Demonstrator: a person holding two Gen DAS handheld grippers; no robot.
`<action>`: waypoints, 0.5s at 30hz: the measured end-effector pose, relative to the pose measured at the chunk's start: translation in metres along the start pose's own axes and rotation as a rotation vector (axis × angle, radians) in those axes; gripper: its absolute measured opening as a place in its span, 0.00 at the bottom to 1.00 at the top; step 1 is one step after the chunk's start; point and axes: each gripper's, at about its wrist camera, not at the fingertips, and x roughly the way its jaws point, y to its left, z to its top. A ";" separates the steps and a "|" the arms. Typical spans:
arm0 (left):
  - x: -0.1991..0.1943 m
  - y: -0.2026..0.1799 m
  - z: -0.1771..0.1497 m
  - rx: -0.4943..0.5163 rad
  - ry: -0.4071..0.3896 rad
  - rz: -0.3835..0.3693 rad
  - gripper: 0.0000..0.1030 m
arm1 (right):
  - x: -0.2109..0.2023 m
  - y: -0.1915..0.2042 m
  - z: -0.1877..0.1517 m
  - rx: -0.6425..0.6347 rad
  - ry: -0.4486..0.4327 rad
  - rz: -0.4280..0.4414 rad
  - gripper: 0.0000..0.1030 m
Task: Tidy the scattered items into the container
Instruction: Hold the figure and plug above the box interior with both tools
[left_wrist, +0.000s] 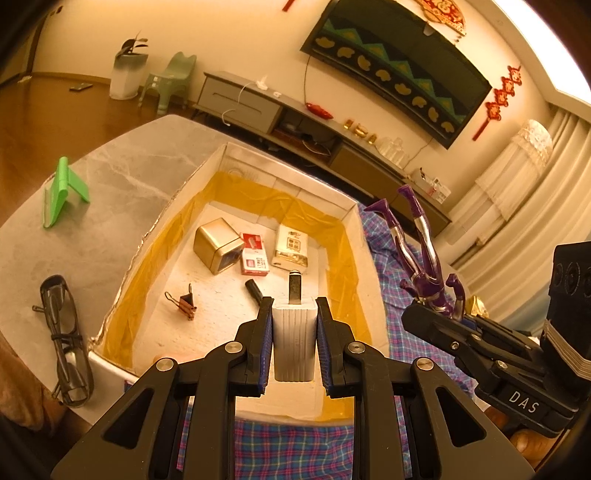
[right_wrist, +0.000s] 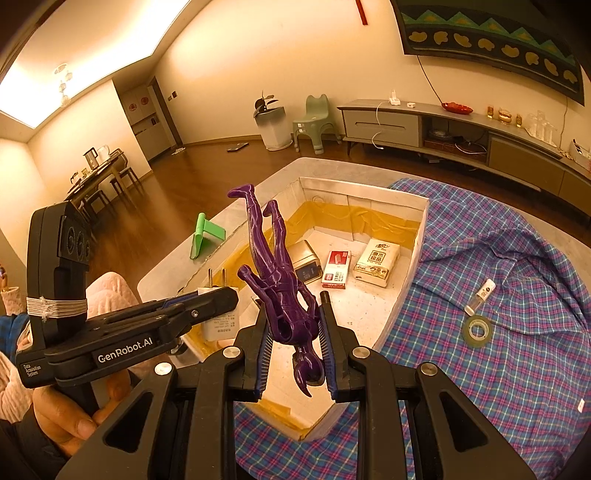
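Left wrist view: left gripper (left_wrist: 294, 314) jaws clamp the white charger (left_wrist: 294, 341), prongs forward, above the container (left_wrist: 360, 236); "DAS" reads on the right gripper (left_wrist: 436, 317).

Right wrist view: "GenRobot.AI" marks the left tool; jaws pinch the purple figure (right_wrist: 280, 280) head-down over the container.

- The right gripper (left_wrist: 441, 317) bore "DAS" in white on its dark body, seen at the right of the left wrist view.
- The left gripper (right_wrist: 218, 295) bore "GenRobot.AI", with small print reading "Data Acquisition System" near its left end.
- Print on the red box (right_wrist: 335, 268) and the tissue pack (right_wrist: 376, 262) was too small to read.
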 end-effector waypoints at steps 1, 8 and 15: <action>0.001 0.001 0.001 -0.001 0.002 0.001 0.21 | 0.002 0.000 0.001 -0.002 0.003 -0.002 0.25; 0.015 0.007 0.004 -0.020 0.036 0.004 0.21 | 0.015 -0.004 0.006 0.000 0.026 -0.008 0.25; 0.025 0.011 0.006 -0.019 0.060 0.015 0.21 | 0.029 -0.009 0.010 -0.005 0.052 -0.021 0.25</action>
